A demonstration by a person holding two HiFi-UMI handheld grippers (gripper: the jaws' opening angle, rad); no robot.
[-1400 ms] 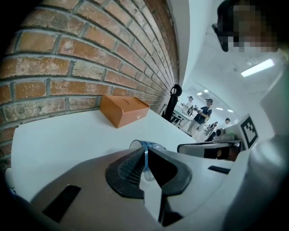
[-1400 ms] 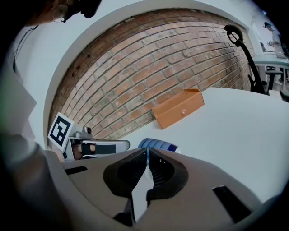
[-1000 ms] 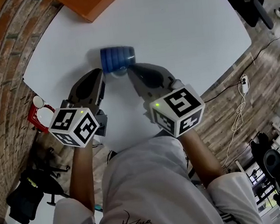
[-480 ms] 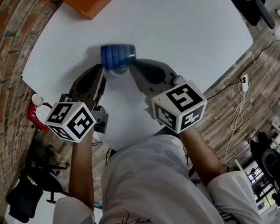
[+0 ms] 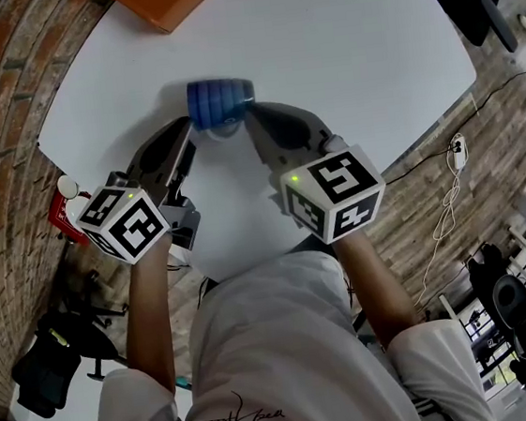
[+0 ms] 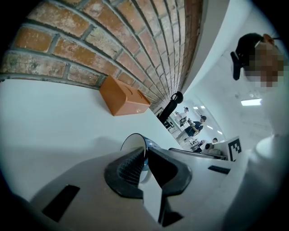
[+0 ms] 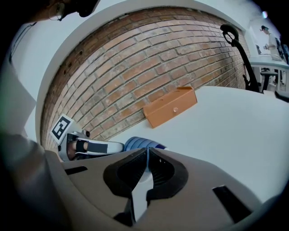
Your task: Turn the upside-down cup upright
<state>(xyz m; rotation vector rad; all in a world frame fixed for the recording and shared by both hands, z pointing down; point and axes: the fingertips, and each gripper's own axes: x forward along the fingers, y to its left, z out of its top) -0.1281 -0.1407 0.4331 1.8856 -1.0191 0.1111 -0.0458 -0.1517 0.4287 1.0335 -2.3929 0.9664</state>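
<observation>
since a second ago the left gripper (image 5: 191, 131) has swung outward and the cup (image 5: 221, 103) has crept up. the left jaws are clamped on the cup's rim. the cup is tipped on its side over the table (image 5: 339, 45). the right gripper (image 5: 251, 119) pinches the rim opposite. this looks like mid-turn: next, roll the mouth upward together, then set it down.
</observation>
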